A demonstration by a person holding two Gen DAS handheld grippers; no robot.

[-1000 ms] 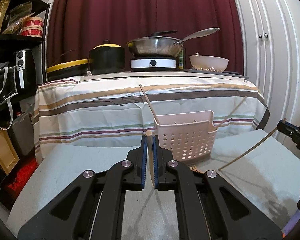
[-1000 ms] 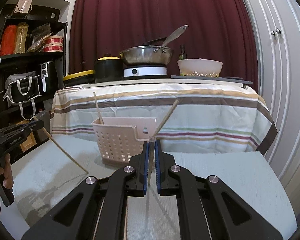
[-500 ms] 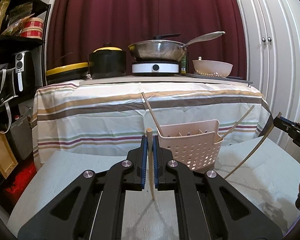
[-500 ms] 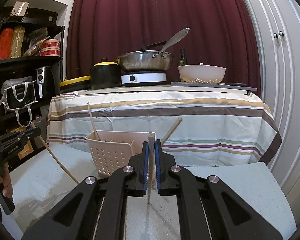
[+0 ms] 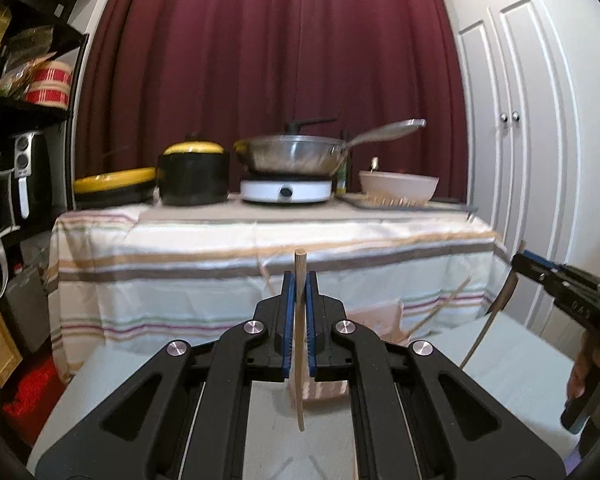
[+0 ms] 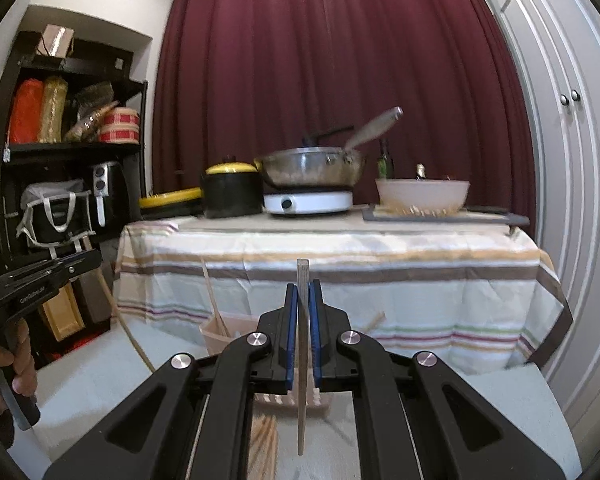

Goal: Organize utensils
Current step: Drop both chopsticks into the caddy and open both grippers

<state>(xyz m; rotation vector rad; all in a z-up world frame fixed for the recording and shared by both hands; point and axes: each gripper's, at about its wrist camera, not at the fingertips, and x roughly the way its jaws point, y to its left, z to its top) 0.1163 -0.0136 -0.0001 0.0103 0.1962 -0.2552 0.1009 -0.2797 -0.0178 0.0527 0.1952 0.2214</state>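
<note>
While both units sit above the surface, left hand-held gripper (image 5: 299,316) is clamped on a thin pale wooden chopstick (image 5: 299,392), held near-vertical w/ tip down, prob. for dropping in. Right hand-held gripper (image 6: 302,328) likewise clamps its own wooden stick (image 6: 301,400). Pink perforated plastic basket (image 6: 216,334) lies just ahead, below both.

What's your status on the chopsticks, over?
Left gripper shut on a chopstick, right gripper shut on another chopstick. Both hang upright above the basket. Nothing blocking it.

Two wrist views, side by side, near-level — shared striped table (image 5: 260,240) ahead.
</note>
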